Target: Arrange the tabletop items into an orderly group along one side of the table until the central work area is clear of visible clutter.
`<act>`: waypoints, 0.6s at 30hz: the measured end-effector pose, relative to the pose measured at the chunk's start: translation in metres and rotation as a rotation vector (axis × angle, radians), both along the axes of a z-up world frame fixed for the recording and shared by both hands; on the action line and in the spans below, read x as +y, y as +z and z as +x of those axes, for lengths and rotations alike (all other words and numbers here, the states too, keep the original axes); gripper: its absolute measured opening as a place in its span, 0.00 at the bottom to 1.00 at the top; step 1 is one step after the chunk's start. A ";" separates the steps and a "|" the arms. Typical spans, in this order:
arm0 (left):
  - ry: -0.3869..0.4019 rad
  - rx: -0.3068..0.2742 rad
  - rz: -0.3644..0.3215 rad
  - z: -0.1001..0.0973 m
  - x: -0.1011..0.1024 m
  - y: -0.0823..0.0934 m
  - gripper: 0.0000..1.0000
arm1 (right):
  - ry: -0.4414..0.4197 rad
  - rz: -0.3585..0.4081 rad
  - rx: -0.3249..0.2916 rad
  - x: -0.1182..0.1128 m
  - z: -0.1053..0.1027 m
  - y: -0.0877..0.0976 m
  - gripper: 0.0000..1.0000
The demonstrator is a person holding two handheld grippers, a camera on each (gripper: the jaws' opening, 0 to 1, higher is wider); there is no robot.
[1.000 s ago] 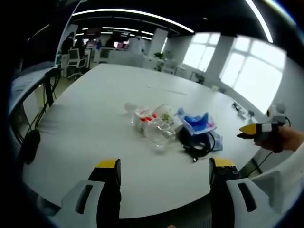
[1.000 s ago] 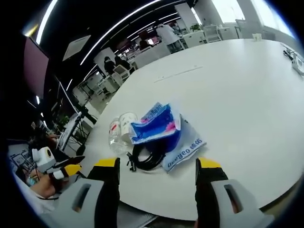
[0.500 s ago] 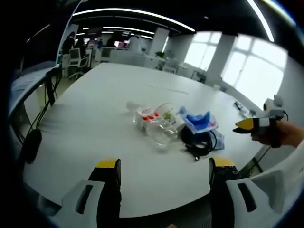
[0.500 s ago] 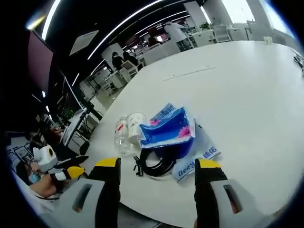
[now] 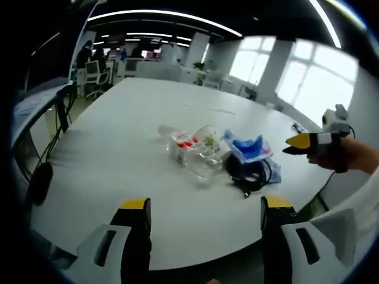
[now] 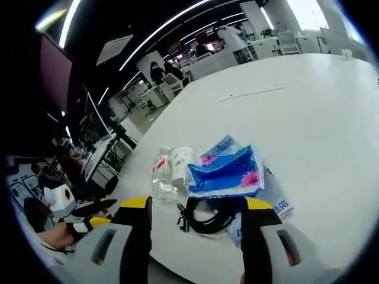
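since a second ago we are bringing the right gripper (image 6: 192, 204) closer to the pile, so the black cable (image 6: 214, 216) is now sitting just beyond its yellow-tipped jaws, which are standing wide apart and holding nothing. our left gripper (image 5: 204, 207) is hovering near the table's edge with its jaws just as wide and bare, well short of the clutter. we are seeing the task's things bunched near the middle of the near side of the white table (image 5: 118, 154): the coiled cable nearest, the blue tissue pack (image 6: 228, 171) lying partly over it, a flat blue-and-white pouch (image 6: 275, 195) under that, and the clear plastic bottles (image 5: 192, 151) touching one another beside them. we are judging that nothing is arranged yet. we are worrying that the cable, tucked under the tissue pack, may drag the pack and pouch along if we pull it, and that the round bottles may roll off across the smooth top if we nudge them. farther off the table is running broad and glossy, and beyond it we are looking at an open office with desks, chairs, ceiling light strips and bright windows.
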State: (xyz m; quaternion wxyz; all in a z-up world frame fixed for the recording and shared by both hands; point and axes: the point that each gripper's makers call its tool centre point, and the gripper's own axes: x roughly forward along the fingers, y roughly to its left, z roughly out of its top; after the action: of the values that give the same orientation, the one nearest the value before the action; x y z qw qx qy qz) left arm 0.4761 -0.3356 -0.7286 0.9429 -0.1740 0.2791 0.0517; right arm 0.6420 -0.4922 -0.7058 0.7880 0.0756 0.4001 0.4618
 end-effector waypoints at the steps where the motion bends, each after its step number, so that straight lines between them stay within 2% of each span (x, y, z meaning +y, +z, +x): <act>1: 0.000 0.001 -0.001 0.000 0.000 -0.001 0.72 | 0.006 0.000 0.000 0.002 0.000 0.000 0.58; 18: 0.029 -0.001 -0.005 -0.001 0.003 -0.002 0.72 | 0.095 0.005 -0.009 0.039 0.002 0.003 0.57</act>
State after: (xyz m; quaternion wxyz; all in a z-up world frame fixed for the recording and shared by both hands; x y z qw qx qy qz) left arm 0.4748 -0.3329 -0.7305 0.9418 -0.1806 0.2762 0.0647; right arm 0.6442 -0.4537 -0.7023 0.7669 0.0565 0.3983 0.5001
